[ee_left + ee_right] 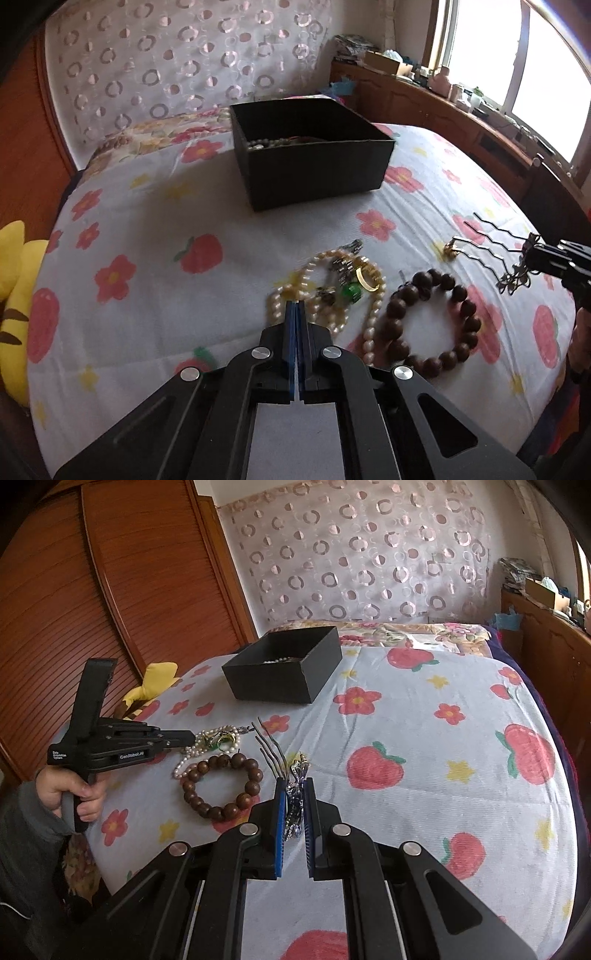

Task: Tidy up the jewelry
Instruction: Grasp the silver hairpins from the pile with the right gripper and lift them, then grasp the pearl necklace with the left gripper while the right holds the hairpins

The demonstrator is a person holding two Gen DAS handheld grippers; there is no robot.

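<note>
Nearest, the left gripper (296,306) has its fingers pressed together at the pearl necklace (369,332) heap on the bed (147,295); whether a strand is caught, I cannot tell. The right gripper (294,786) clamps a hairpin (273,753), prongs pointing toward the black box (314,162) beyond.

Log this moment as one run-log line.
left gripper: shut at pearl necklace, grip unclear | right gripper: shut on hair comb | black box: open

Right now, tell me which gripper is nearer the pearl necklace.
Left. The left gripper is shut with its tips at the pearl necklace; the right gripper holds a hair comb beyond the brown bead bracelet.
</note>
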